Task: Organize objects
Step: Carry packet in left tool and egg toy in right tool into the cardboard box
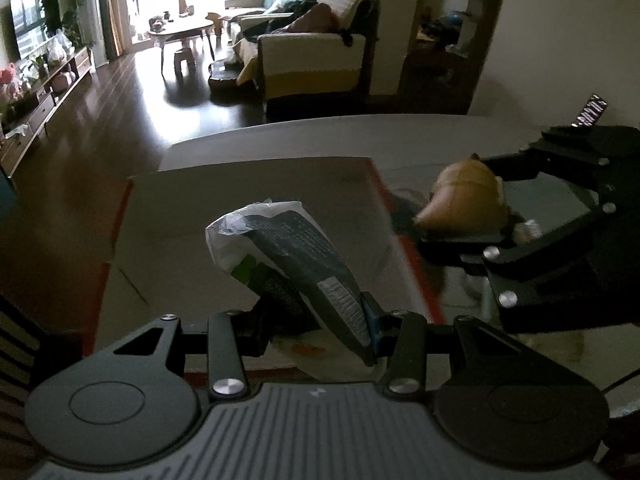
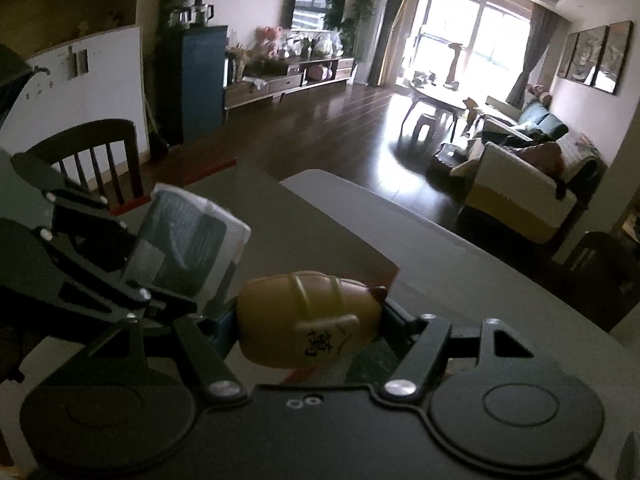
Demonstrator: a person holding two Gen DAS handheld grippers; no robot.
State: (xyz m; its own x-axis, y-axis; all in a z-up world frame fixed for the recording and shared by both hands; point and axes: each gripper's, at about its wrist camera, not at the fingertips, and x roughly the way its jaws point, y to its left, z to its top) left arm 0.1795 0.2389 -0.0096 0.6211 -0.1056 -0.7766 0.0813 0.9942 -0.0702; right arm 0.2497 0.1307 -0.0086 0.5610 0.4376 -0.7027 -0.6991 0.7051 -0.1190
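My left gripper [image 1: 316, 320] is shut on a dark snack packet [image 1: 288, 252] with white crinkled ends, held tilted above a flat grey box lid [image 1: 200, 216] with red edges. In the right wrist view the same packet [image 2: 180, 248] shows at the left in the left gripper [image 2: 132, 280]. My right gripper [image 2: 308, 320] is shut on a tan barrel-shaped toy [image 2: 308, 312] with a white label and a black character. In the left wrist view that toy [image 1: 460, 196] hangs at the right, over the lid's red edge, held by the right gripper [image 1: 480, 208].
A grey table [image 2: 460, 272] carries the lid; its far edge drops to dark wood floor [image 1: 140, 112]. A dark wooden chair [image 2: 104, 152] stands at the table's left. Sofa [image 1: 312, 64], coffee table [image 1: 180, 32] and TV unit [image 2: 288, 80] are farther off.
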